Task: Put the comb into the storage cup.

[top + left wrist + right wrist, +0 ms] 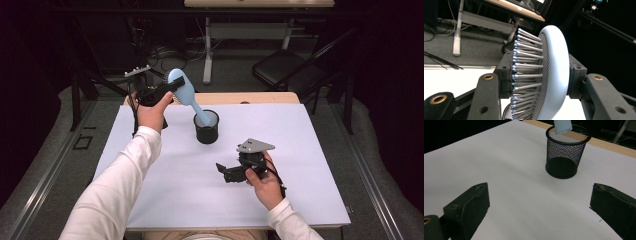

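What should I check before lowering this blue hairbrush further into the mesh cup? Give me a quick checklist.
1. Grip: left gripper clamps the hairbrush across its head, one pad on the bristle side, one on the back: ok.
2. Aim: the handle tip sits inside the rim of the mesh cup: ok.
3. Cup upright on the white table: ok.
4. Brush angle: tilted, head leaning away from the cup; straighten it: not ok.
5. Right gripper open, resting apart from the cup: ok.
6. Whether the handle tip touches the cup's bottom: cannot tell.
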A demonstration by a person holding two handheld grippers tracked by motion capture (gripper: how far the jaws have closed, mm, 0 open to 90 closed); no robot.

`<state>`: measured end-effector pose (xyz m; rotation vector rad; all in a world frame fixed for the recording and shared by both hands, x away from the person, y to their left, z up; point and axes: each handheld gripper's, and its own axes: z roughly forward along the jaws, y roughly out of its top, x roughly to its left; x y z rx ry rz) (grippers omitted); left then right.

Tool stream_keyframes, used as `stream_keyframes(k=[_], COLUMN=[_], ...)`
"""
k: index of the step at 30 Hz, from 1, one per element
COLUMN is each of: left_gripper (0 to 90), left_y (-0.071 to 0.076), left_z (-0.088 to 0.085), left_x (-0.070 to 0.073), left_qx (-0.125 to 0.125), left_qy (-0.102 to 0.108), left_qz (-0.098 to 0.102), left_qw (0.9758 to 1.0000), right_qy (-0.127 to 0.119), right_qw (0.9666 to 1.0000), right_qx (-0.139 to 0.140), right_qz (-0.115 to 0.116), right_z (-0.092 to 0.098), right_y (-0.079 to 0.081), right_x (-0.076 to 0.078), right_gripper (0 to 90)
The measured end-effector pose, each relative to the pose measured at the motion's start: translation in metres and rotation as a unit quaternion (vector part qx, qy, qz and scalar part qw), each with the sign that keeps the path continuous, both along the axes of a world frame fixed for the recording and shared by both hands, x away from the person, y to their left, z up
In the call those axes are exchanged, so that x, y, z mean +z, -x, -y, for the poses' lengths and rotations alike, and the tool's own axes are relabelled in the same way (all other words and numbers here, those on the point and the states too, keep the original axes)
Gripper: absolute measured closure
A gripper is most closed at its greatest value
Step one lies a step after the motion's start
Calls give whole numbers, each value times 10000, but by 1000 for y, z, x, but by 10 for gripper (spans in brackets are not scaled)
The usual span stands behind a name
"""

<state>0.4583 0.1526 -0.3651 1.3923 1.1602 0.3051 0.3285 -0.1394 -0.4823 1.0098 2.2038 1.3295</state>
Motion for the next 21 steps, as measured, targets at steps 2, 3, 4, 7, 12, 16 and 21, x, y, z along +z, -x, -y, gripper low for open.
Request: stream_keyframes(k=[2, 3, 4, 7, 12, 16, 21], left_gripper=[513, 513, 513, 513, 513, 513, 512], left_y=[0, -1, -1, -1, -2, -3, -5], left_z=[2, 3, 4, 7, 11, 13, 17], left_x=[-1, -1, -2, -3, -4, -5, -6], left_qx=[-12, -9, -9, 8, 22, 51, 75], left_qy=[-43, -50, -59, -155, -229, -339, -437], left_qz=[5, -5, 9, 47, 63, 127, 156], left_qw=[10000, 10000, 10000, 9999, 9997, 9993, 9989], right_qy=[1, 2, 3, 9, -10, -12, 8], right_qw=[10000, 10000, 10000, 10000, 10000, 10000, 10000], right_qx=[-3, 0, 3, 0, -10, -15, 0], right_qz=[2, 9, 5, 4, -7, -5, -7], right_z=[0, 0, 0, 0, 0, 0, 0], right_y=[0, 0, 0, 0, 0, 0, 0], right_x=[0, 0, 0, 0, 0, 0, 0], right_gripper=[20, 20, 20, 20, 20, 20, 21])
